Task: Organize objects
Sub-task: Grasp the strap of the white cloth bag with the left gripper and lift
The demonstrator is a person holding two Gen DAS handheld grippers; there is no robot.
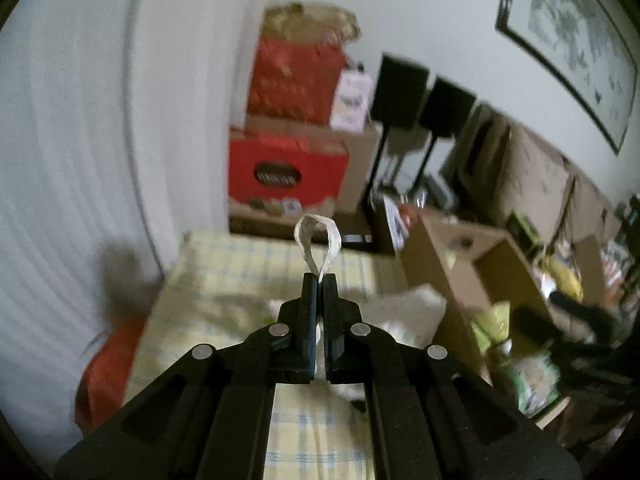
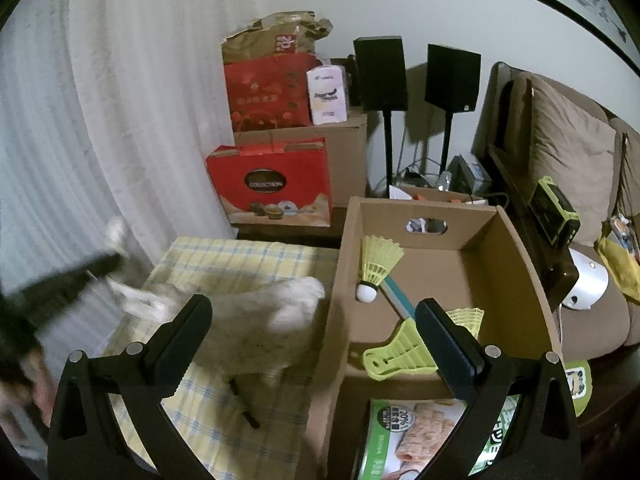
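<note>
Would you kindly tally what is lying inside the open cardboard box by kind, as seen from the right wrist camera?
Yellow shuttlecocks: 2 (the second is partly hidden behind the right gripper's finger)
Yellow-green plastic clip: 1
Teal-and-white stick: 1
Snack packet: 1
Total: 5

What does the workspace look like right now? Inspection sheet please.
Surface: checked yellow cloth.
Job's things: white bag blurred on the cloth; cardboard box holds a yellow shuttlecock and green clip.
Clutter: red gift boxes.
Grippers: left hand-held gripper shut on the bag's paper handle; right hand-held gripper open, holding nothing.
Cables: tangle below the speakers.
Surroundings: curtain, sofa.
</note>
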